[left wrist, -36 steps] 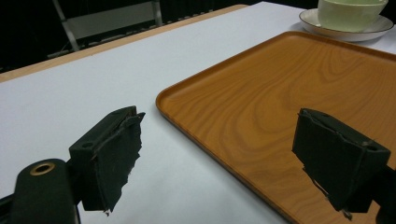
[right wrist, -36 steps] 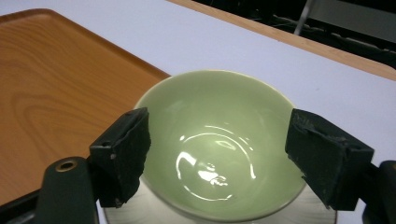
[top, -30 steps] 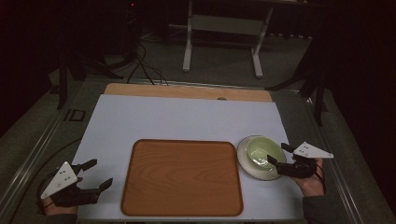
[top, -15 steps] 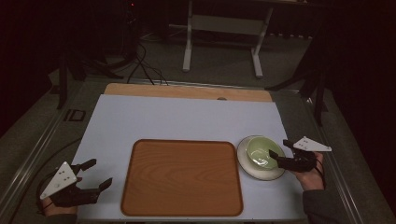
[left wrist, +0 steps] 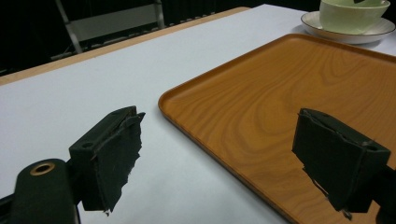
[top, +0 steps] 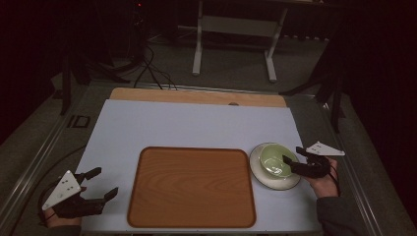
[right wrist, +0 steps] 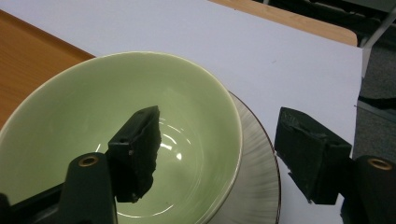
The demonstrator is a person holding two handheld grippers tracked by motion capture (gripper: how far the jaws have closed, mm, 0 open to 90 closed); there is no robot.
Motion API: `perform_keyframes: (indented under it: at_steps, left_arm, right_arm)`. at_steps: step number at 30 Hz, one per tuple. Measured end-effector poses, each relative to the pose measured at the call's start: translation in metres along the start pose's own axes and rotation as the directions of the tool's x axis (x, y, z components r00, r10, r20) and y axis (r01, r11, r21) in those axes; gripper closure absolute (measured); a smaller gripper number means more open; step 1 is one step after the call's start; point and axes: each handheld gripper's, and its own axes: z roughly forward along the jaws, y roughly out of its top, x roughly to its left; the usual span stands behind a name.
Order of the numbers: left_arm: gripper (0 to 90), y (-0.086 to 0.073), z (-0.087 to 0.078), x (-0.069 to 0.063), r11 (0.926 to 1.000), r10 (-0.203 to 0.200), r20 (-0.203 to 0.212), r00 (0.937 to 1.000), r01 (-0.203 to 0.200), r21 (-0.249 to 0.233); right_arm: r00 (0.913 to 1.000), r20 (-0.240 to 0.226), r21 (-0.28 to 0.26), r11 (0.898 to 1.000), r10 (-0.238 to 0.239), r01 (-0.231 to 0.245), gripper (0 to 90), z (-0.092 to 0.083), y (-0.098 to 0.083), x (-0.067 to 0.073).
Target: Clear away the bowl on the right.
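A pale green bowl [top: 272,160] stands on a white plate [top: 268,182] to the right of a brown wooden tray [top: 192,187]. My right gripper [top: 293,155] is at the bowl's right side. In the right gripper view, the right gripper [right wrist: 219,122] straddles the bowl [right wrist: 93,116] rim, one jaw inside and one outside over the plate [right wrist: 254,186]. Its jaws have just been closing, with a gap still beside the rim. My left gripper [top: 107,181] rests open at the table's near left corner. In the left gripper view, that left gripper [left wrist: 219,130] has nothing between its jaws, and the tray [left wrist: 289,79] corner lies ahead.
A white sheet [top: 196,125] covers the table, with a strip of wooden board [top: 196,96] showing at the far edge. The bowl [left wrist: 352,13] and plate [left wrist: 327,33] sit beyond the tray in the left gripper view. A metal stand [top: 236,24] is on the dark floor behind.
My right gripper has shifted slightly farther along the bowl's right rim and its jaws have narrowed. The left gripper, tray, bowl and plate have not moved.
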Motion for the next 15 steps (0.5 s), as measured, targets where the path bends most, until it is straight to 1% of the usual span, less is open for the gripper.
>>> perform_keyframes:
  at_steps: [7, 11, 15]
  left_arm:
    - [15.3, 0.0, 0.0, 0.0, 1.0, 0.0, -0.002, 1.0, 0.0, -0.001]
    - [15.3, 0.0, 0.0, 0.0, 1.0, 0.001, -0.003, 1.0, -0.001, 0.0]
    - [15.3, 0.0, 0.0, 0.0, 1.0, 0.001, -0.003, 1.0, -0.001, -0.002]
  right_arm:
    - [0.9998, -0.003, 0.02, 1.0, 0.022, -0.022, 34.8, 0.005, -0.002, -0.001]
    - [0.9991, -0.013, 0.038, 0.999, 0.039, -0.039, 40.4, 0.009, -0.003, -0.002]
    - [0.9978, -0.013, 0.076, 0.995, 0.065, -0.064, 45.8, 0.014, -0.003, -0.001]
